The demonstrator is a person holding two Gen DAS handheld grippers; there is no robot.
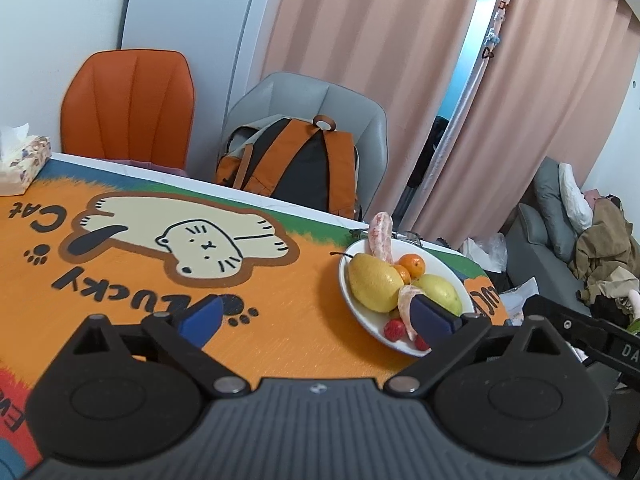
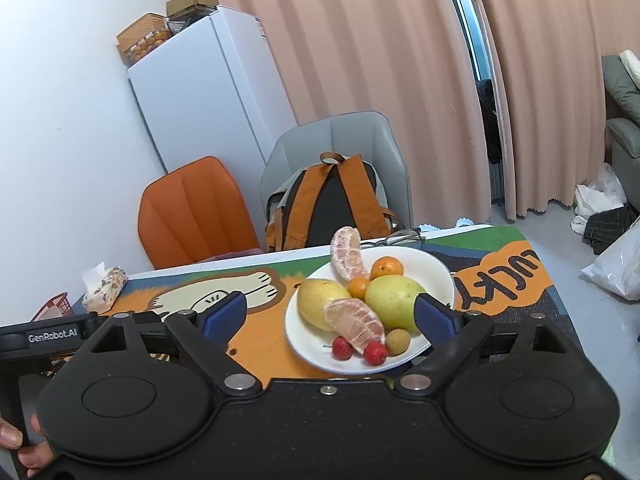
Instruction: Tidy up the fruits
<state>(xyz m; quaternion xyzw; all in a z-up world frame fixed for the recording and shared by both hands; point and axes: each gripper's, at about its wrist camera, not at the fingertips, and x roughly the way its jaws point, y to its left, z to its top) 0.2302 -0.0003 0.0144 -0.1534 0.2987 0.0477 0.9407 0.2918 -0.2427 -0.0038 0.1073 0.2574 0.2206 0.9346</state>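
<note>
A white plate on the orange cat tablecloth holds a yellow pear, a green-yellow fruit, two small oranges, two peeled pomelo segments, two red berries and a small brown longan. The plate also shows in the left wrist view. My right gripper is open and empty, held above the near side of the plate. My left gripper is open and empty, to the left of the plate, its right finger over the plate's near rim.
A tissue box sits at the table's far left. Eyeglasses lie behind the plate. An orange chair and a grey chair with a backpack stand behind the table. A red basket is at the left.
</note>
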